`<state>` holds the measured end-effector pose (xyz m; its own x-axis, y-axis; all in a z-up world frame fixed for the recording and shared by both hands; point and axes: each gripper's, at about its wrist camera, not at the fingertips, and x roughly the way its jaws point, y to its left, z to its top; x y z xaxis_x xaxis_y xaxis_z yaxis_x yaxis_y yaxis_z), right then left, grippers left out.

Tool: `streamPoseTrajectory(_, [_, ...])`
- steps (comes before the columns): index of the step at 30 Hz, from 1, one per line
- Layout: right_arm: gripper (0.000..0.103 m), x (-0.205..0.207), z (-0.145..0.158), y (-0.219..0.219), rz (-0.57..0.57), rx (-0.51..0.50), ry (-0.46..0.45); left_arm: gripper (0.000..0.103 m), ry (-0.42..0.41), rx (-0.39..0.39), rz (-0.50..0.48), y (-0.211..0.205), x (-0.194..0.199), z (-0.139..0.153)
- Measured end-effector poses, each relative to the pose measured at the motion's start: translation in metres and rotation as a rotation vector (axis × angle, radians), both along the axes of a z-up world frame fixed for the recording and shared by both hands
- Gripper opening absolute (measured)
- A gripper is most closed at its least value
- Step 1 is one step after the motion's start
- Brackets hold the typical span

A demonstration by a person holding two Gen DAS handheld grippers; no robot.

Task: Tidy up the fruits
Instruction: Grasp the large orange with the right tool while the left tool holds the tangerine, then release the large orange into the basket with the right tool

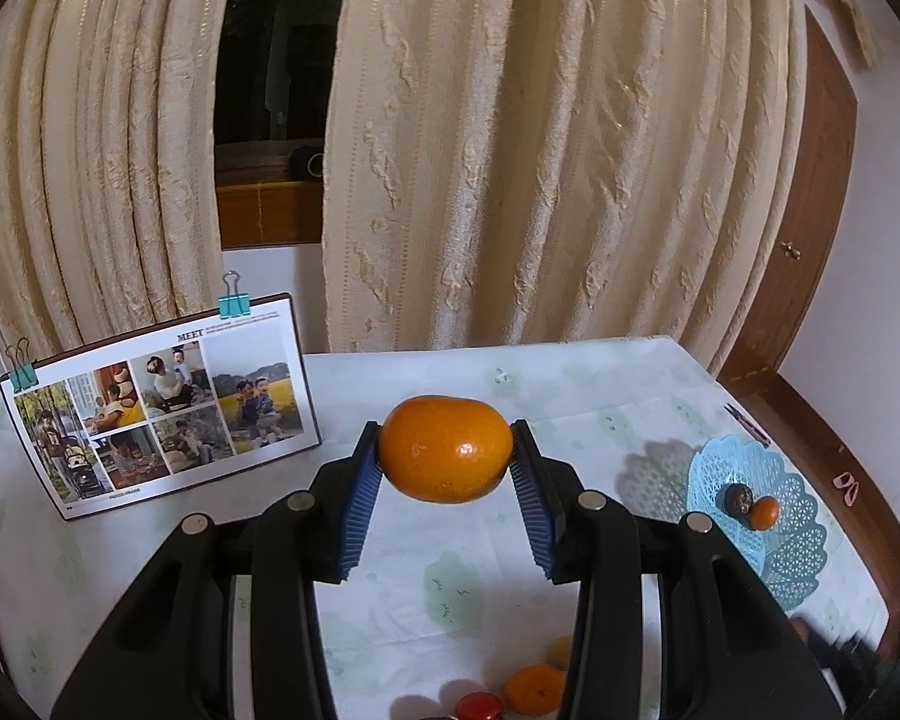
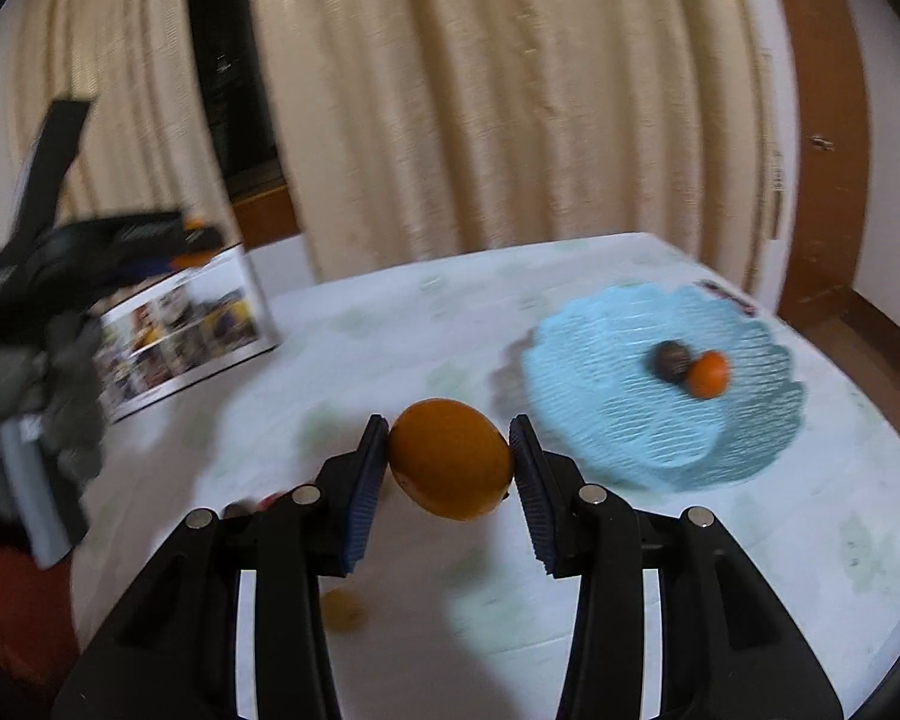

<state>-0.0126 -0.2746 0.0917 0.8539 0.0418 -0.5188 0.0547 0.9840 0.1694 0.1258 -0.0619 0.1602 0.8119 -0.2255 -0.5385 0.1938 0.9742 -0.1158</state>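
Above table (image 1: 570,372) | left gripper (image 1: 446,450) clamps orange (image 1: 444,447) — right gripper (image 2: 450,459) clamps mandarin (image 2: 450,459)

Left wrist view: close above the table (image 1: 570,372), facing the curtain (image 1: 540,150).
Right wrist view: same direction, blurred, nearer the blue basket (image 2: 600,420).
Shared: basket, photo board (image 1: 156,408), curtain.

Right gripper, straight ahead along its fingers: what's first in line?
Beyond the orange held by the right gripper, probably bare tablecloth, then the curtain; the blue basket sits right of that line. Blur makes depth unclear.
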Motion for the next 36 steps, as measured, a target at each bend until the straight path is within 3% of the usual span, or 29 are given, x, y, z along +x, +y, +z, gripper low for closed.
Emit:
streamPoseTrajectory(13, [0.043, 0.016, -0.006, -0.078, -0.196, 0.019, 0.008, 0.043, -0.002, 0.036, -0.047, -0.022, -0.008, -0.005])
streamPoseTrajectory(23, [0.044, 0.028, -0.038, -0.112, -0.279, 0.077, 0.094, 0.043, 0.013, 0.041, -0.069, -0.029, -0.008, -0.009])
streamPoseTrajectory(26, [0.050, 0.023, -0.040, -0.119, -0.302, 0.088, 0.082, 0.043, 0.016, 0.045, -0.072, -0.031, -0.008, -0.011])
streamPoseTrajectory(36, [0.053, -0.007, -0.044, -0.136, -0.399, 0.100, 0.030, 0.043, 0.023, 0.067, -0.109, -0.046, -0.013, -0.017])
